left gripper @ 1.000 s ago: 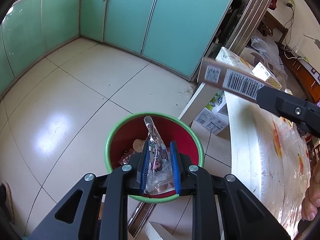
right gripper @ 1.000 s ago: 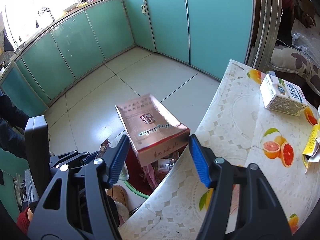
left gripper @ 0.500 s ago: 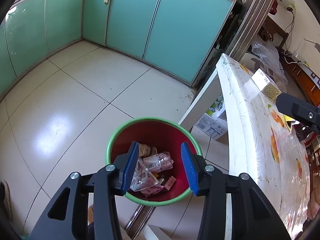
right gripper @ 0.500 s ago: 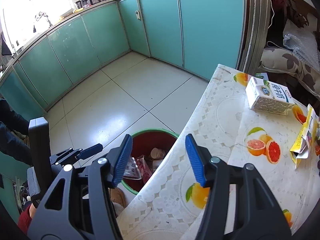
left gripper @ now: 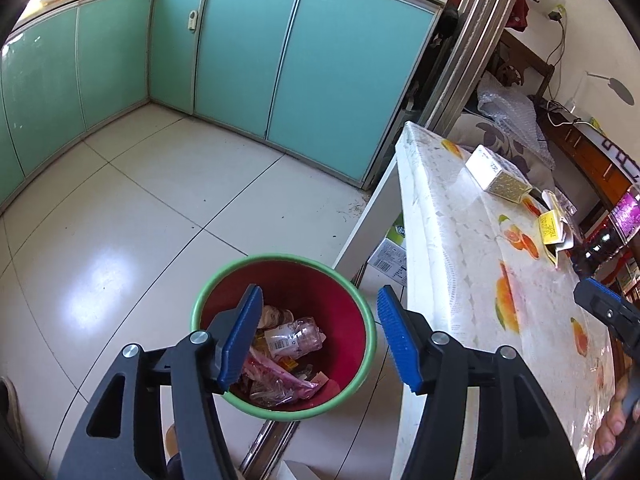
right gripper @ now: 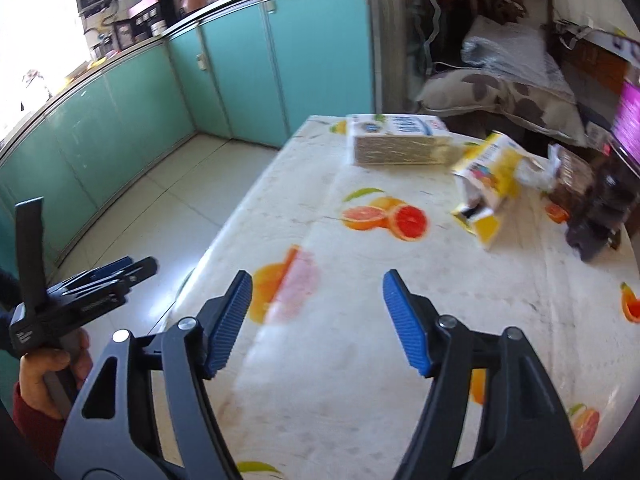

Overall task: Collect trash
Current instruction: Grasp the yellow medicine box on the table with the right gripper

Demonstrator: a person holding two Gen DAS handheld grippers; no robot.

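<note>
A red bin with a green rim [left gripper: 362, 312] stands on the floor beside the table and holds wrappers and a crushed clear bottle [left gripper: 294, 336]. My left gripper [left gripper: 320, 340] is open and empty above it. My right gripper [right gripper: 318, 320] is open and empty over the fruit-print tablecloth [right gripper: 360, 264]. On the table lie a white carton [right gripper: 396, 140], also in the left wrist view [left gripper: 498, 170], and a torn yellow carton [right gripper: 488, 184], also in the left wrist view [left gripper: 552, 230]. A dark bottle [right gripper: 600, 212] lies at the right.
Teal cabinets [left gripper: 240, 52] line the far walls around pale floor tiles [left gripper: 120, 220]. A cardboard box [left gripper: 390, 258] sits under the table. A cushion and bubble wrap [right gripper: 504, 72] lie beyond the table. The left gripper also shows in the right wrist view [right gripper: 100, 284].
Both grippers opened: the left let go of a clear wrapper and the right of a pink box, into the bin. The right gripper then swung right over the table.
</note>
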